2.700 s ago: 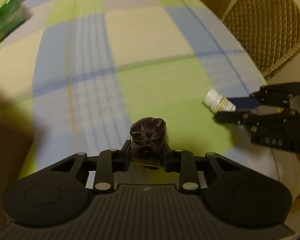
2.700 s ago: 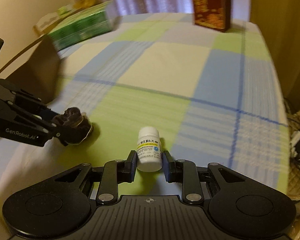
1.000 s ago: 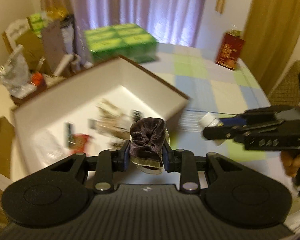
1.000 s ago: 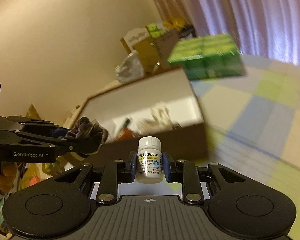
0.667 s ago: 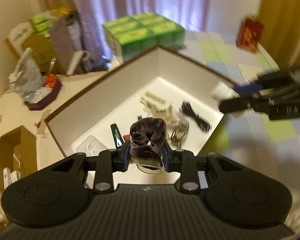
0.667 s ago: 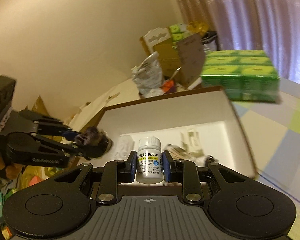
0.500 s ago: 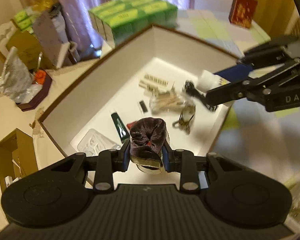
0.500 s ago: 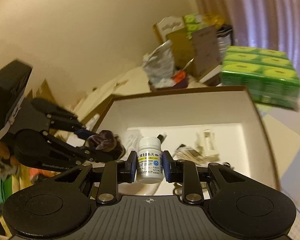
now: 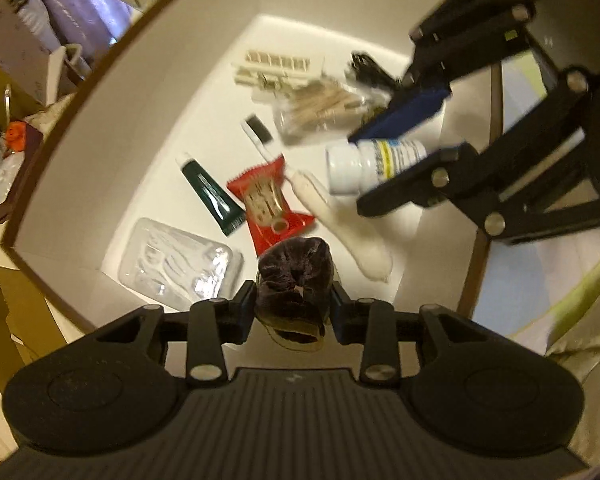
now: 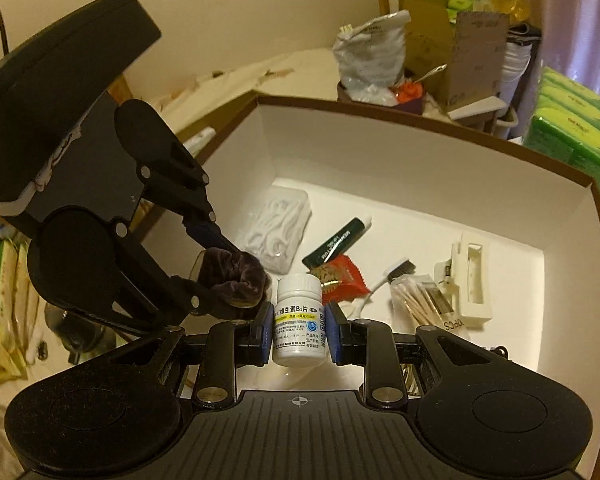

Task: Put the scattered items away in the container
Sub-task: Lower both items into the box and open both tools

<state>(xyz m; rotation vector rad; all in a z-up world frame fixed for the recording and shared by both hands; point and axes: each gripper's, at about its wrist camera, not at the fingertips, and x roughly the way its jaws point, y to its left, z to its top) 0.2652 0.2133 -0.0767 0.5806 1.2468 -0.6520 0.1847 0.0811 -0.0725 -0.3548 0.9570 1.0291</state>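
Note:
My left gripper [image 9: 294, 305] is shut on a dark purple velvet scrunchie [image 9: 294, 272] and hangs over the near part of the white box with a brown rim [image 9: 140, 120]. Just to its right, my right gripper [image 10: 299, 326] is shut on a white pill bottle [image 10: 299, 316] with a printed label, also held above the inside of the box [image 10: 380, 152]. In the left wrist view the bottle [image 9: 374, 164] lies sideways between the right gripper's [image 9: 364, 172] fingers. In the right wrist view the scrunchie [image 10: 236, 280] almost touches the bottle.
On the box floor lie a green tube [image 9: 212, 192], a red packet [image 9: 270, 204], a clear blister pack [image 9: 180, 268], cotton swabs [image 9: 320, 108], a white toothbrush [image 9: 340, 220] and a black cable [image 9: 368, 68]. Green cartons [image 10: 580, 140] and a crumpled bag [image 10: 372, 52] stand behind the box.
Both grippers have lifted off the checked tablecloth, swung left over the box and tipped down into it. Each still holds its item.

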